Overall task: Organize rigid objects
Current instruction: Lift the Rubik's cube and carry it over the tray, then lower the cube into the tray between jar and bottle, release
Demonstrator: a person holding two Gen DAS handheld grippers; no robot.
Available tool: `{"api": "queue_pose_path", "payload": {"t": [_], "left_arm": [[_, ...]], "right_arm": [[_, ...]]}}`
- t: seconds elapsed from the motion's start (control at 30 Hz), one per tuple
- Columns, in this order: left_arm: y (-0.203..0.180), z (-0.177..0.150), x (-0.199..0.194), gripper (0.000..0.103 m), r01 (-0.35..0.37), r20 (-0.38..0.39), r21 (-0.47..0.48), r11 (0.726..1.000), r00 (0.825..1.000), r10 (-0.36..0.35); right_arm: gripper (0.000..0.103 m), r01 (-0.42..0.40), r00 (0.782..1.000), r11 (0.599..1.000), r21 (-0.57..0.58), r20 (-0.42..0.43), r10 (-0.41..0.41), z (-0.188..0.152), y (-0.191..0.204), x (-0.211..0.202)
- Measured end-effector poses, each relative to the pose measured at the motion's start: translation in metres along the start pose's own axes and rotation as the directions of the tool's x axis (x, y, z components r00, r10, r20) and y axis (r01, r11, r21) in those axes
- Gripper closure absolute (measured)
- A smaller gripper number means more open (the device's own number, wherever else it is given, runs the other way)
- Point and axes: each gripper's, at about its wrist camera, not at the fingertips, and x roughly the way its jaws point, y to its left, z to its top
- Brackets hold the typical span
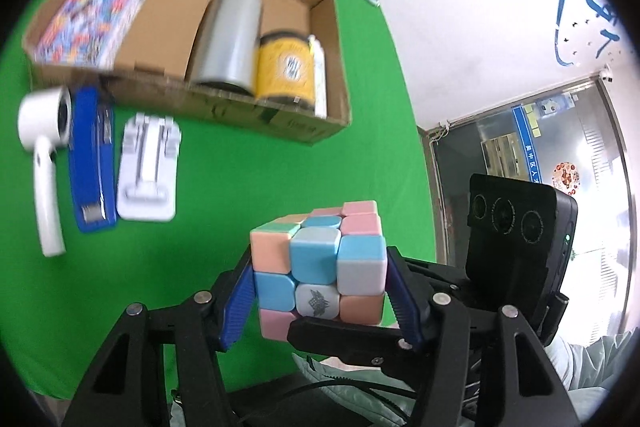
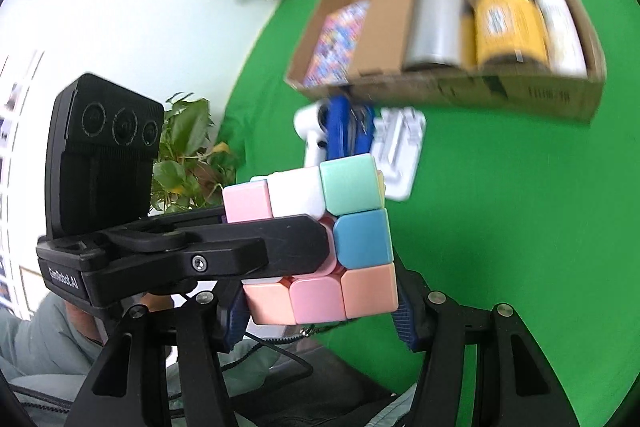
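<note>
A pastel puzzle cube (image 1: 320, 267) hangs in the air above the green tabletop (image 1: 200, 227), held from two sides at once. My left gripper (image 1: 320, 291) is shut on it, its blue pads (image 1: 240, 303) pressing the cube's left and right faces. In the right wrist view the same cube (image 2: 360, 239) sits between the blue pads of my right gripper (image 2: 320, 303), which is shut on its lower layer. The left gripper's black finger (image 2: 248, 247) crosses the cube's front there. Below the cube in the left wrist view is a finger of the right gripper (image 1: 340, 339).
An open cardboard box (image 1: 260, 115) (image 2: 440, 87) lies beyond, holding a colourful booklet (image 1: 96, 15), a silver cylinder (image 1: 228, 39), a yellow jar (image 1: 286, 67) and a white item. In front of it lie a white handheld device (image 1: 44, 147), a blue stapler (image 1: 92, 159) and a white stand (image 1: 148, 167). Potted plants (image 2: 188, 155) stand at the table's left.
</note>
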Motion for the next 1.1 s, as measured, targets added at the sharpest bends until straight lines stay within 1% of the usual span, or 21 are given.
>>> {"api": "queue_pose_path", "payload": {"t": [0.07,0.17,0.3,0.5,0.6,0.77,1.03,1.1], "left_arm": [[-0.008,0.005,-0.006,0.044,-0.012,0.02,0.015,1.0,1.0,0.012],[-0.012,0.02,-0.012,0.044,-0.012,0.051,0.019,1.0,0.999,0.011],[-0.007,0.039,-0.027,0.044,-0.01,0.079,0.022,1.0,0.997,0.008],[0.009,0.074,-0.04,0.044,0.017,0.083,0.032,0.999,0.996,-0.019],[0.016,0.094,-0.04,0.044,0.026,0.067,0.042,0.999,0.997,-0.029],[0.023,0.136,-0.025,0.044,0.063,0.031,0.071,0.996,0.997,-0.065],[0.012,0.206,0.031,0.044,0.118,-0.063,0.116,0.986,0.992,-0.111],[0.009,0.225,0.047,0.044,0.127,-0.083,0.127,0.984,0.99,-0.118]], "right_arm": [[0.047,0.031,0.999,0.998,-0.056,0.017,-0.03,0.008,0.014,-0.007],[0.047,0.046,0.998,0.995,-0.088,0.048,-0.042,0.018,0.029,-0.016],[0.048,0.126,0.991,0.979,-0.159,0.074,-0.115,0.04,0.055,-0.011],[0.048,0.23,0.971,0.959,-0.164,0.099,-0.216,0.082,0.078,0.009],[0.048,0.262,0.963,0.954,-0.146,0.105,-0.248,0.103,0.08,0.017],[0.048,0.305,0.949,0.948,-0.091,0.118,-0.294,0.142,0.069,0.028],[0.048,0.389,0.911,0.921,0.025,0.135,-0.389,0.202,0.013,0.023],[0.048,0.391,0.908,0.918,0.061,0.138,-0.396,0.217,-0.005,0.02]]}}
